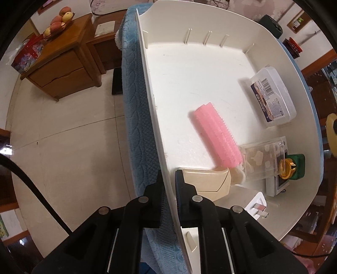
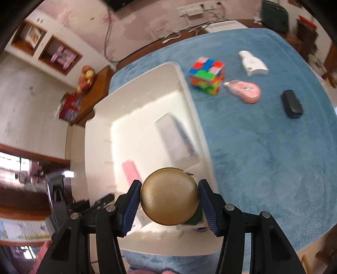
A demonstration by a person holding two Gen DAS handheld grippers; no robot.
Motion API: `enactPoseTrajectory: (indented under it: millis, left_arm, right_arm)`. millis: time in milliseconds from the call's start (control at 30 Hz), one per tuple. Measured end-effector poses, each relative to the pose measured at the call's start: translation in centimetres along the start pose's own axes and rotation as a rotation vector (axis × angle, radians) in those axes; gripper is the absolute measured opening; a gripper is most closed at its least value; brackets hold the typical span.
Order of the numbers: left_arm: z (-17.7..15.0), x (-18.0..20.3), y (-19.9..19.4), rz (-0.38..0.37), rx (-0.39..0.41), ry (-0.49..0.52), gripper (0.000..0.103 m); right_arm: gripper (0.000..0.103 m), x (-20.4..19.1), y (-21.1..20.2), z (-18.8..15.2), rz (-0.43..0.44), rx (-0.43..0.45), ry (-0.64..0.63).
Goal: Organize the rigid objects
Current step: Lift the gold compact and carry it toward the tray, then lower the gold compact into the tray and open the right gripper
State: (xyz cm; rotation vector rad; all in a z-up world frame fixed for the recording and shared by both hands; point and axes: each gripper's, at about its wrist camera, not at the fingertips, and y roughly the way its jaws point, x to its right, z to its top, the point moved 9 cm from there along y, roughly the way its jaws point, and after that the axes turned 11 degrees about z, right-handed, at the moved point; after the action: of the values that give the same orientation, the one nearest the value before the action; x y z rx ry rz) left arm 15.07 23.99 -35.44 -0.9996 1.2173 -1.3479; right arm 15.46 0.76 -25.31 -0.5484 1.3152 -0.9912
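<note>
Blue plush blanket [image 2: 263, 147] spreads ahead and to the right of the right gripper's jaws, carrying the white storage bin [image 1: 210, 19], which sits straight ahead of both pairs of jaws.

The bin's long axis runs away from the left gripper [image 1: 169, 183], whose jaws are clamped on the bin's near side wall, one finger outside against the blanket, one inside.

Inside the bin, ahead and to the right of those jaws, a clear lidded box [image 1: 273, 96] with a barcode label lies flat by the far right wall, long axis running away. A pink ridged roller [image 1: 217, 134] lies nearer, angled from far-left to near-right. A clear case [image 1: 261, 162] rests beside its near end, over a white device [image 1: 276, 185]. A cream box [image 1: 206, 181] touches the inner finger. A white plug [image 1: 258, 207] lies just right of the jaws.

The right gripper [image 2: 169, 198] holds its jaws wide apart, closed on a round brass-coloured tape measure [image 2: 169, 196], flat face toward the camera, above the bin's near edge.

Beyond those jaws to the right, on the blanket, lie a colourful puzzle cube [image 2: 207, 75], a white bottle [image 2: 252, 63], a pink correction-tape dispenser [image 2: 245, 89] and a black case [image 2: 291, 104], all apart from each other.
</note>
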Motion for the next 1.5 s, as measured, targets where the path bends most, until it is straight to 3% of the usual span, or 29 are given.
enactPoseTrajectory:
  millis: [300, 600, 1100, 1333, 1500]
  left_arm:
    - [-0.2, 0.3, -0.1, -0.012, 0.002, 0.019, 0.011]
    - [-0.2, 0.3, -0.2, -0.014, -0.009, -0.01, 0.011]
    - [0.1, 0.1, 0.1, 0.009, -0.038, -0.137, 0.006]
    - [-0.1, -0.2, -0.2, 0.021, -0.037, -0.203, 0.005]
    - [0.1, -0.3, -0.2, 0.041, -0.043, -0.232, 0.005]
  right_arm:
    - [0.056, -3.2, 1.4, -1.9, -0.022, -0.064, -0.114]
    - [0.066, -2.1, -0.1, -0.6, -0.067, -0.039, -0.176]
    - [0.069, 8.1, -4.5, 4.8, -0.257, 0.041, -0.188]
    - [0.075, 13.9, -4.5, 7.3, -0.368, -0.003, -0.174]
    - [0.075, 18.7, -3.6, 8.9, -0.39, -0.032, -0.098]
